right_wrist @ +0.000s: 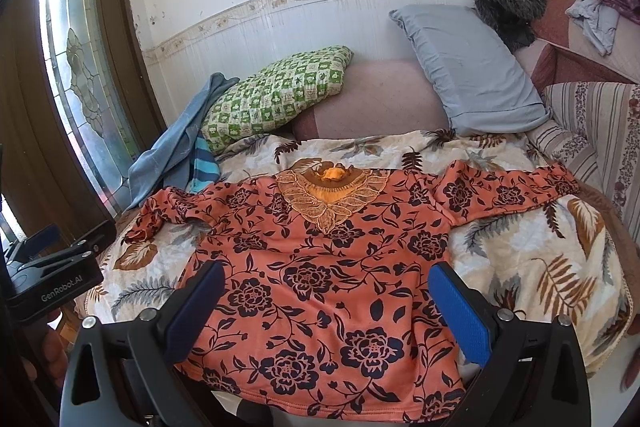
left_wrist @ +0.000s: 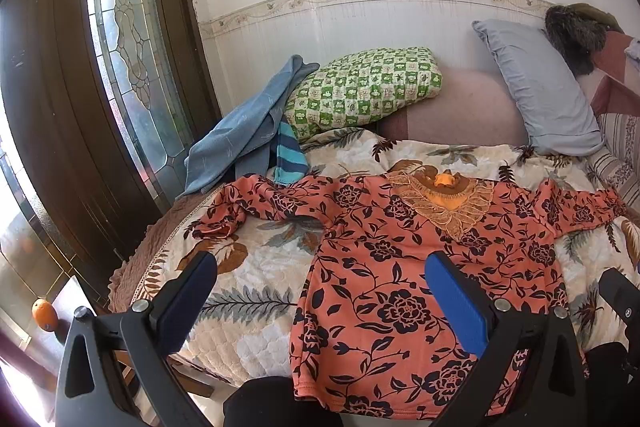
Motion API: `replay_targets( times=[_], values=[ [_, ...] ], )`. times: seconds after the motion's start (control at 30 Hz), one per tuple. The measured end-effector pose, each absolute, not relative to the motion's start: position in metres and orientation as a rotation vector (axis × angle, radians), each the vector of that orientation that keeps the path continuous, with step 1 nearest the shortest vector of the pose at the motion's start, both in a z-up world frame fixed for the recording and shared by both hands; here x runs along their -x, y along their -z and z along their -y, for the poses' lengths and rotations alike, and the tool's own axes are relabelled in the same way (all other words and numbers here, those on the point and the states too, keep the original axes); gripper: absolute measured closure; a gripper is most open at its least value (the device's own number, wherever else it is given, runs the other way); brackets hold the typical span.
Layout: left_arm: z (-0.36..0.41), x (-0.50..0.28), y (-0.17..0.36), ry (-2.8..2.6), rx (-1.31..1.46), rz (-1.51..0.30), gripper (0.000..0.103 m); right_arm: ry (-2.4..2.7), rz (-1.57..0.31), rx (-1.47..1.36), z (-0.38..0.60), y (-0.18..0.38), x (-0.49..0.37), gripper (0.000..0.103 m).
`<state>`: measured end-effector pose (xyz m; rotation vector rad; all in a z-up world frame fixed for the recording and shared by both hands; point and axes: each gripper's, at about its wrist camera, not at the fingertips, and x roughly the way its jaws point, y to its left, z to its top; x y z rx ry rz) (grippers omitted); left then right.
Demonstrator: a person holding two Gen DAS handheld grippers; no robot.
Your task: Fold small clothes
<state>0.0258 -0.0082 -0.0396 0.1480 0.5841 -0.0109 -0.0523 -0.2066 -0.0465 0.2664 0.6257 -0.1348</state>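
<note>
Shirt (right_wrist: 320, 275) lies flat at the bed's (right_wrist: 560, 267) front edge; our left gripper (left_wrist: 320, 295) and right gripper (right_wrist: 326, 299) hover spread, empty. Next we pinch a sleeve (right_wrist: 516, 193) inward.

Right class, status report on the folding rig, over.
Left gripper open, right gripper open, both empty. Floral top flat, unfolded, sleeves out. Nothing on it.
</note>
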Motion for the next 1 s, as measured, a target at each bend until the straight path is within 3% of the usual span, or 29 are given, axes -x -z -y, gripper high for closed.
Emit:
replay_targets(
  times=[1.0],
  values=[
    [0.012,-0.019,0.019,0.006,-0.172,-0.563,0.000,0.126,-0.617,-0.249,0.203,0.037,0.052,0.000]
  ],
)
